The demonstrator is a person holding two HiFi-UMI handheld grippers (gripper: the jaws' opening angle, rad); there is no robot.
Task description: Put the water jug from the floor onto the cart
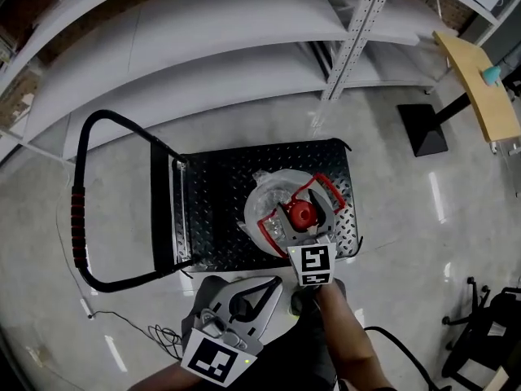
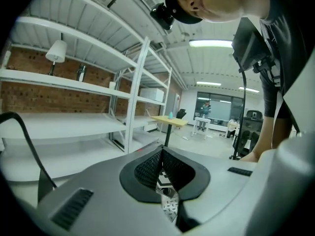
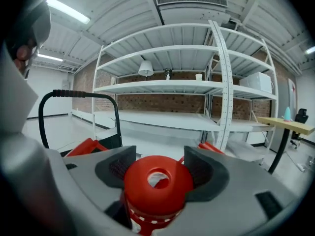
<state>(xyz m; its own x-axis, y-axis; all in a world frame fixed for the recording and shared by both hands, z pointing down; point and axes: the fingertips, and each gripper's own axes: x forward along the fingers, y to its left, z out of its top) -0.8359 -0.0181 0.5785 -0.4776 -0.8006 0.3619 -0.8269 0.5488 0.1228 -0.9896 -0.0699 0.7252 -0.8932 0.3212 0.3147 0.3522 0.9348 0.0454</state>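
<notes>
The clear water jug (image 1: 273, 202) with a red cap (image 1: 302, 213) and a red carrying handle (image 1: 327, 187) stands upright on the black deck of the cart (image 1: 216, 198), right of centre. My right gripper (image 1: 304, 221) comes from the near side and its jaws are shut on the jug's cap (image 3: 157, 181); in the right gripper view the pads (image 3: 116, 168) press on both sides of the cap. My left gripper (image 1: 260, 292) hangs shut and holding nothing near the person's body, in front of the cart. Its pads (image 2: 147, 170) meet in the left gripper view.
The cart's black push handle (image 1: 77, 210) with a red grip rises at the left. White shelving (image 1: 203, 47) runs behind the cart. A wooden side table (image 1: 480, 88) on a black base stands far right, an office chair (image 1: 488, 324) at lower right. A thin cable (image 1: 122, 320) lies on the floor.
</notes>
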